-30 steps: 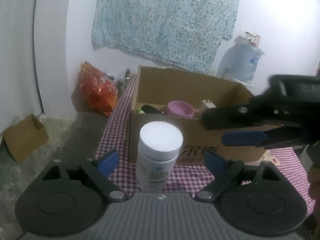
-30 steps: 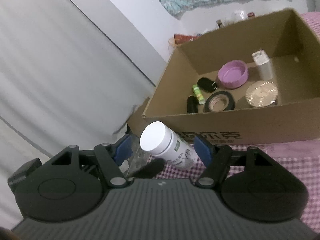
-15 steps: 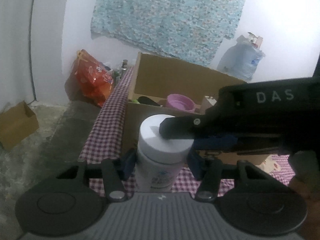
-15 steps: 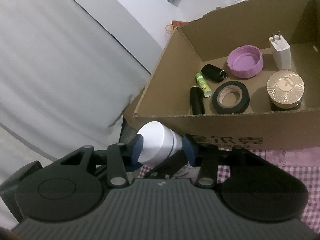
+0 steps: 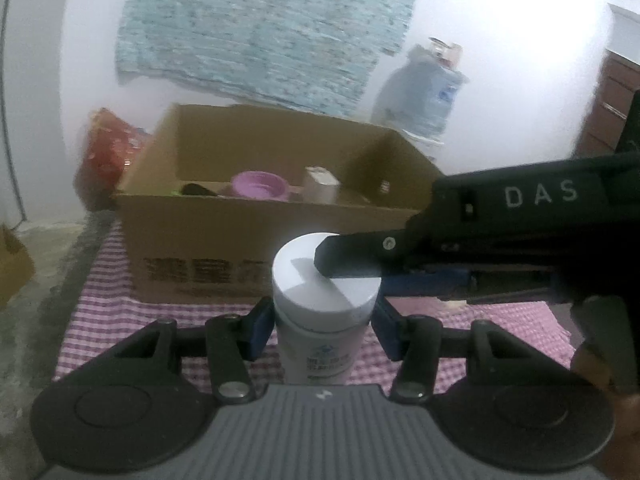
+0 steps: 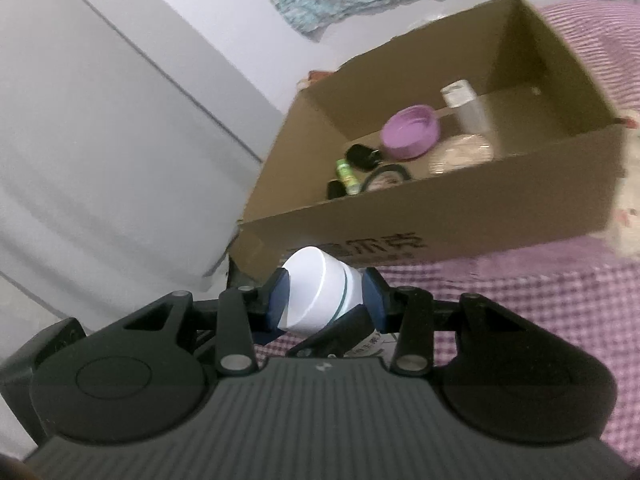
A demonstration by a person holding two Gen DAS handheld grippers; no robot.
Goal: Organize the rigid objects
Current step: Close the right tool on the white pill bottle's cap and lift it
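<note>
L gripper [image 5: 323, 325] pinched on the bottle [image 5: 324, 312] body, pads tight both sides just under the white cap; R gripper [image 6: 325, 301] also clamped on same bottle, up at the cap, its finger crossing the lid top in L view (looks like a handover or two-handed carry, can't tell which); bottle upright in L cam, tilted in R cam; whether it's lifted or on the cloth [image 5: 104, 312] – can't tell, base hidden.

Progress, judging by contents: box [image 6: 460, 216] already has purple lid [image 6: 410, 132], tape roll [image 6: 386, 174], green tube [image 6: 346, 171], black bits, a round tin and a white plug-like item; bottle is the one thing seen outside; so prob late in task; left to do: get bottle over the near wall and down inside.

Bottle vs tools: between both sets of pads, in front of box's near wall, near it; free floor space seems to be on box's right side.
</note>
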